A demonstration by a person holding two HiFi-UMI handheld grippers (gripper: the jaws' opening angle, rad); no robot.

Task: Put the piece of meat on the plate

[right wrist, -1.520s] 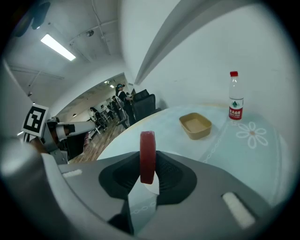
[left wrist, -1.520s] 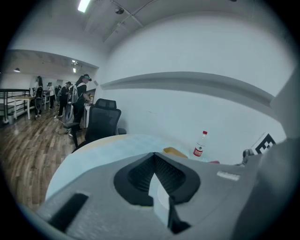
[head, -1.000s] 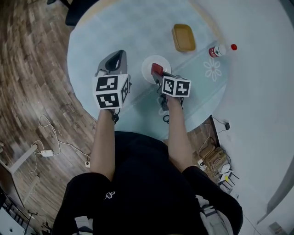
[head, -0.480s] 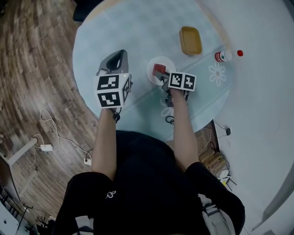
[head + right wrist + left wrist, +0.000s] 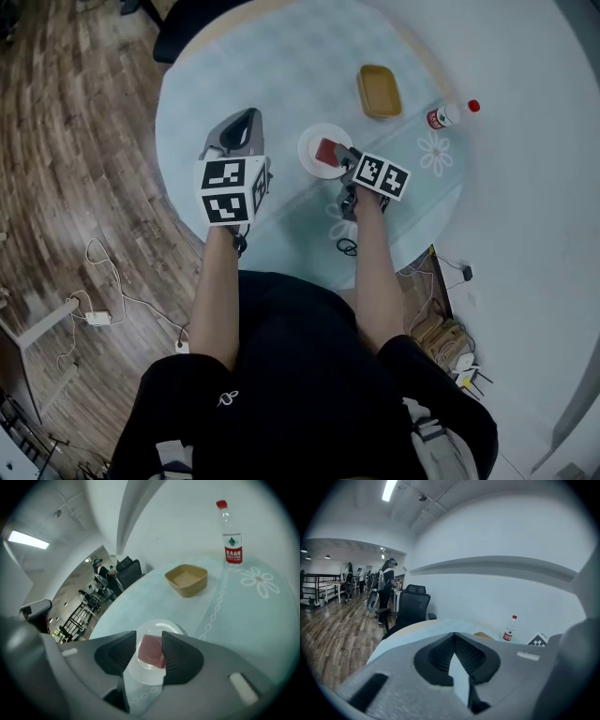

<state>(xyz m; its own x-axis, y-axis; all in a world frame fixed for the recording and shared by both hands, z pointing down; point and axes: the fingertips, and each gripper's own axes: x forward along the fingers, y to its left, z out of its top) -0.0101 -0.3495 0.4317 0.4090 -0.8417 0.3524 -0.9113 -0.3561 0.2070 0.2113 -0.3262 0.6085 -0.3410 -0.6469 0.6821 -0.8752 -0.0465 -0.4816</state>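
Observation:
A red piece of meat (image 5: 327,152) lies on the small white plate (image 5: 309,142) near the middle of the round, pale blue table. In the right gripper view the meat (image 5: 151,651) rests on the plate (image 5: 161,624) and shows through the gap between the jaws. My right gripper (image 5: 345,159) (image 5: 149,634) sits at the plate's near right edge; its jaws are opening and their pads stand clear of the meat. My left gripper (image 5: 244,120) (image 5: 453,633) hovers left of the plate, shut and empty.
A tan bowl (image 5: 379,91) (image 5: 186,579) and a red-capped water bottle (image 5: 450,113) (image 5: 231,536) stand beyond the plate to the right. A black office chair (image 5: 412,609) is at the table's far side. Cables (image 5: 103,281) lie on the wooden floor at the left.
The right gripper's jaws have spread, letting go of the meat, which now lies on the plate. That gripper has drawn back a little to the right. The left gripper rose slightly.

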